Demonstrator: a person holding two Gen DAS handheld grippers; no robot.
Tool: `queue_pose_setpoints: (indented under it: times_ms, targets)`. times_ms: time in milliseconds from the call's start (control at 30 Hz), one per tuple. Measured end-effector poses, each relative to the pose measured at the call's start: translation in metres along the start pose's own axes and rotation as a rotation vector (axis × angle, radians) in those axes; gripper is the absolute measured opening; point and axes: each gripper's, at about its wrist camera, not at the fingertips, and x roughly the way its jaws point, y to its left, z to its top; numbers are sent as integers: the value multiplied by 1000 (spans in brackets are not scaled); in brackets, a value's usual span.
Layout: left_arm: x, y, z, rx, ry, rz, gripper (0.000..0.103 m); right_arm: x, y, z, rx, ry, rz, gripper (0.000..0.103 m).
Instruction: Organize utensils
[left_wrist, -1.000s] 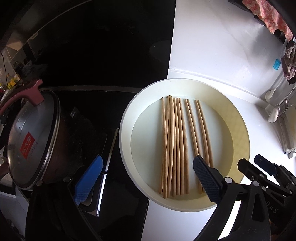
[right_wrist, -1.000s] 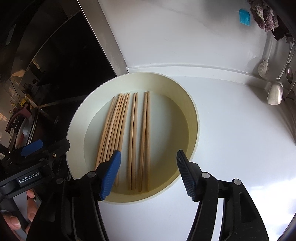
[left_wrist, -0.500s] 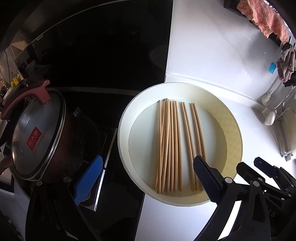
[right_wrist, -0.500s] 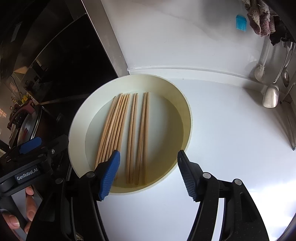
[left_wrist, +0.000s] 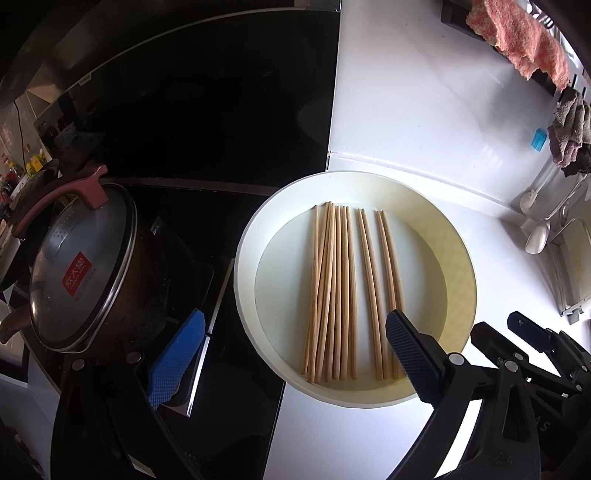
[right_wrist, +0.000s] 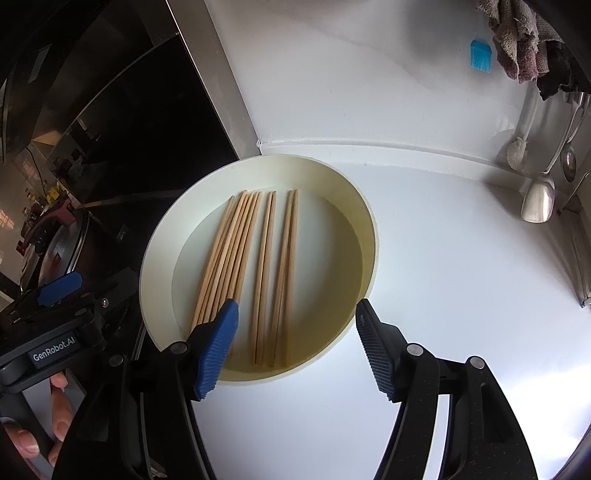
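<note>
Several wooden chopsticks (left_wrist: 332, 288) lie side by side in a cream round plate (left_wrist: 243, 280) on the white counter. A loose bundle lies to the left and two separate pairs to the right. My left gripper (left_wrist: 293, 360) hovers open above the plate's near edge, nothing between its blue pads (left_wrist: 177, 362). In the right wrist view the same chopsticks (right_wrist: 229, 258) lie in the plate (right_wrist: 155, 266). My right gripper (right_wrist: 295, 349) stands open over the near ends of the two pairs, not touching them.
A dark pot with a glass lid (left_wrist: 81, 273) sits on the black hob (left_wrist: 221, 110), left of the plate. Metal spoons (right_wrist: 539, 199) and cloths (left_wrist: 517, 44) hang at the right wall. A hand (right_wrist: 59, 406) holds the left gripper.
The plate looks slightly smaller in both views, as if both hands have drawn back a little. The chopsticks lie as before and both grippers stay open.
</note>
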Motion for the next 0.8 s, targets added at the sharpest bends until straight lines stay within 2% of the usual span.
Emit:
queue_pose_setpoints:
  times_ms: [800]
  targets:
    - [1,3,6,17,11,-6,97,-4,1,-2,-3,-10,4,65]
